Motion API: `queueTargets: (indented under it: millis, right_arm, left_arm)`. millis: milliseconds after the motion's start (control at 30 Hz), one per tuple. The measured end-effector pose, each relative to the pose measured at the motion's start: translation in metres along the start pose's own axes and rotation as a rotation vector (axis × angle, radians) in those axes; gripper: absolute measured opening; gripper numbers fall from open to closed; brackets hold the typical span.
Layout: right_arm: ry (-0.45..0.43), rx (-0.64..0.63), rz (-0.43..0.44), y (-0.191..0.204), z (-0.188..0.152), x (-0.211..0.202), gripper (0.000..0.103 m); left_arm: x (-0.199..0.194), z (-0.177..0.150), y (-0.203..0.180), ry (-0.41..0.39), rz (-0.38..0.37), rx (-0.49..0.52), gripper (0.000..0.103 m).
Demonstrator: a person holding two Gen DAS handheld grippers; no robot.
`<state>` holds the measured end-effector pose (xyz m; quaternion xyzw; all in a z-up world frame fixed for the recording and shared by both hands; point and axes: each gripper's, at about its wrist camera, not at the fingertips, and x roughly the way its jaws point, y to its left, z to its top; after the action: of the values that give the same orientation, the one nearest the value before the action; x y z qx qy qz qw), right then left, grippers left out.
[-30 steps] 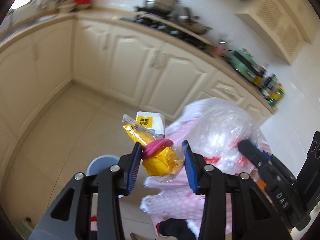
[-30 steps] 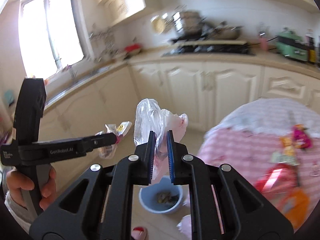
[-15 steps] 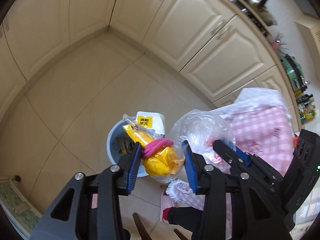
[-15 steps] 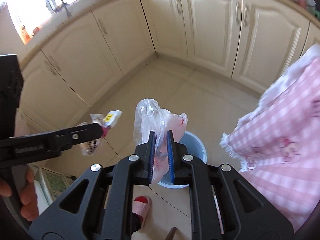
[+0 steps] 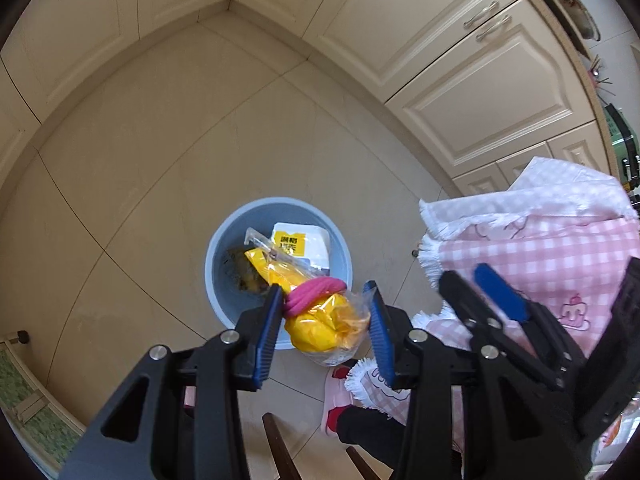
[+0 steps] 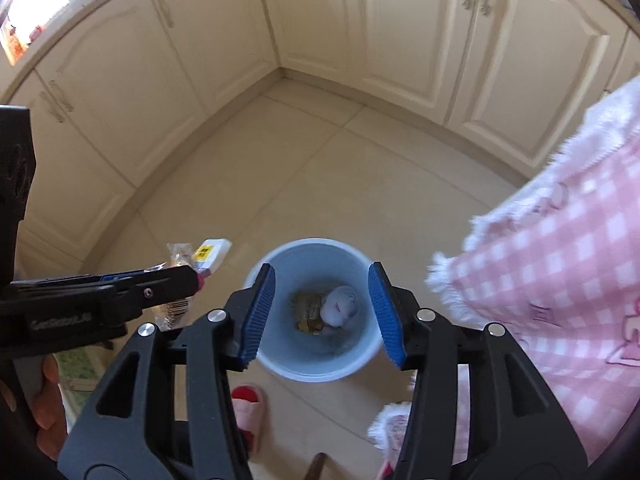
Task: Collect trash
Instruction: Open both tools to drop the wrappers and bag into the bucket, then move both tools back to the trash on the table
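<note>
**Right gripper lets go over the bin**

The right gripper (image 6: 322,312) has just been opening, jaws wide with nothing between them, right above the blue bin (image 6: 360,354); the crumpled plastic bag (image 6: 340,306) lies down inside. Just beside it, the left gripper (image 5: 324,318) is clenched on the yellow snack packet (image 5: 316,322), poised over the bin's rim.

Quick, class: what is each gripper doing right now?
Left gripper: shut on the yellow snack bag.
Right gripper: open and empty, jaws just opened over the blue bin.
</note>
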<state>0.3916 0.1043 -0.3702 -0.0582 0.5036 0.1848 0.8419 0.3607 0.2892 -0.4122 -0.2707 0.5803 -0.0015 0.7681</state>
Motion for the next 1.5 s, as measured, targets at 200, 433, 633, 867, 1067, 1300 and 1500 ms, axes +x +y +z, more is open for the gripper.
queueTargets:
  millis: [200, 433, 633, 867, 1067, 1300, 1500]
  right_arm:
    - [0.006, -0.008, -0.048, -0.014, -0.011, -0.003, 0.055]
    - [-0.004, 0.010, -0.046, -0.022, -0.014, -0.015, 0.056]
    - [-0.026, 0.011, -0.035, -0.022, -0.014, -0.033, 0.058]
    - [-0.060, 0.002, -0.030, -0.023, -0.021, -0.065, 0.058]
    - [-0.117, -0.013, -0.014, -0.016, -0.029, -0.111, 0.058]
    - [-0.235, -0.011, -0.045, 0.000, -0.023, -0.188, 0.059]
    - [-0.403, 0.011, -0.078, -0.020, -0.033, -0.288, 0.065]
  left_arm:
    - [0.019, 0.002, -0.009, 0.037, -0.001, 0.005, 0.040]
    - [0.014, 0.004, -0.027, 0.017, -0.014, 0.026, 0.043]
    - [-0.001, 0.004, -0.036, -0.001, -0.015, 0.030, 0.060]
    - [-0.029, -0.005, -0.042, -0.035, -0.008, 0.030, 0.063]
    - [-0.069, -0.022, -0.050, -0.094, 0.015, 0.058, 0.063]
    - [-0.158, -0.050, -0.086, -0.278, 0.000, 0.115, 0.063]
    - [-0.238, -0.080, -0.150, -0.440, -0.069, 0.243, 0.066]
